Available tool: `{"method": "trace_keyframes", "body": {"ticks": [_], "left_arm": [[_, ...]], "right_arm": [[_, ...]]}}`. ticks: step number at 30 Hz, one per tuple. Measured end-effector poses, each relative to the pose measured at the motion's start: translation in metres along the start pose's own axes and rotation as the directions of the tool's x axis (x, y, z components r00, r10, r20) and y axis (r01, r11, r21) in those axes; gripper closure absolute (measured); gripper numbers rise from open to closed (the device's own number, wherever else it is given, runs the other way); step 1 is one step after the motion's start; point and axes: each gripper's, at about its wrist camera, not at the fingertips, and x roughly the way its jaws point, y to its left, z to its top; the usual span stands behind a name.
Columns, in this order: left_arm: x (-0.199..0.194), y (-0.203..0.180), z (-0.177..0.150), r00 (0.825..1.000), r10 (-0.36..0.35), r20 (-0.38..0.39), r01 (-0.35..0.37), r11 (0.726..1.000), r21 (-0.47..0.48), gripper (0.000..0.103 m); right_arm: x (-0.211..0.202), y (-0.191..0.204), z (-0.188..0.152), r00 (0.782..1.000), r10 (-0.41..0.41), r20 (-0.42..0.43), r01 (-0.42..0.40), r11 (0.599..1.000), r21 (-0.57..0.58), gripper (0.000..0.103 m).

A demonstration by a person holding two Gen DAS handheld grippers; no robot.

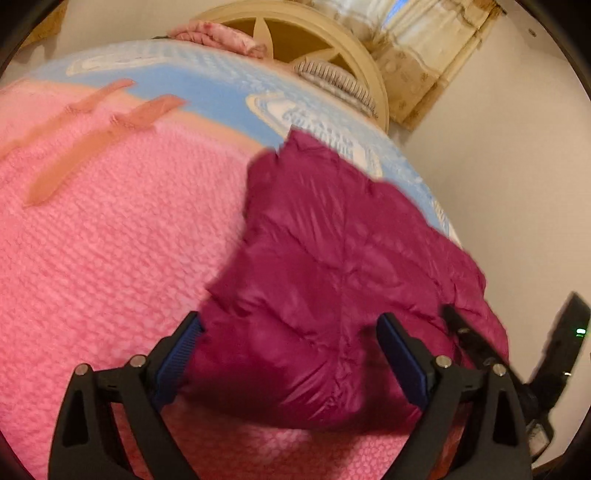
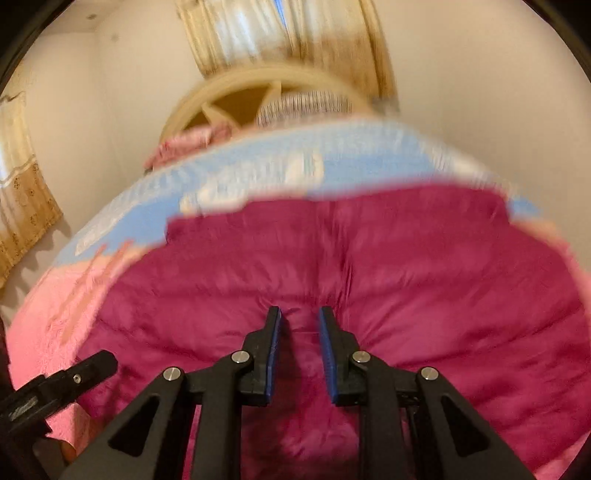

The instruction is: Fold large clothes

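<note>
Nearest the left wrist camera, the left tool is seen with its blue-padded fingers spread wide; the near corner of a magenta puffer jacket lies between them, but neither pad is pressed on the fabric, so the tool is released. Beside the jacket's right edge, part of the other handheld device is seen as a black bar with a small green light behind it.

Closest to the right wrist camera, the right tool is held with its fingers drawn close together around a raised pinch of the jacket, and the quilted cloth puckers toward that point, so the tool is judged to be grasping the jacket. Left of the jacket in this view, a black piece of the left device is seen.

Under the jacket a pink textured blanket is spread over the bed, and the jacket is laid on its right part, close to the bed's right edge. Beyond the jacket, two salmon-coloured strips are seen on the blanket, then a light blue patterned sheet. Farther still, a folded pink quilt and a grey striped pillow are set against a cream wooden headboard, with a beige curtain behind it.
</note>
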Motion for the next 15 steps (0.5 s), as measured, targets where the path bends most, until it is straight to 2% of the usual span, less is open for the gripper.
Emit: {"method": "trace_keyframes", "body": {"ticks": [3, 8, 10, 12, 13, 15], "left_arm": [[0.01, -0.01, 0.006, 1.0, -0.02, 0.01, 0.019, 0.999, 0.027, 0.002], [0.026, -0.009, 0.02, 0.993, -0.117, 0.02, 0.118, 0.99, -0.081, 0.002], [0.029, -0.01, 0.023, 0.989, -0.147, 0.03, 0.149, 0.984, -0.098, 0.006], [0.036, -0.015, 0.026, 0.98, -0.201, 0.013, 0.201, 0.975, -0.099, 0.033], [0.037, -0.015, 0.027, 0.979, -0.202, 0.008, 0.202, 0.975, -0.089, 0.039], [0.037, -0.02, 0.029, 0.98, -0.198, 0.017, 0.199, 0.978, -0.059, 0.062]], "right_arm": [[0.009, -0.011, -0.005, 0.999, 0.041, -0.02, -0.04, 0.998, 0.049, 0.083], [0.01, -0.007, -0.01, 0.999, 0.023, -0.029, -0.022, 0.999, 0.037, 0.083], [0.009, -0.007, -0.011, 0.999, 0.028, -0.029, -0.027, 0.999, 0.042, 0.083], [0.012, -0.008, -0.011, 0.999, 0.038, -0.037, -0.036, 0.998, 0.055, 0.083], [0.013, -0.008, -0.01, 0.998, 0.04, -0.042, -0.037, 0.997, 0.06, 0.083], [0.015, -0.009, -0.008, 0.998, 0.037, -0.048, -0.034, 0.998, 0.059, 0.083]]}}
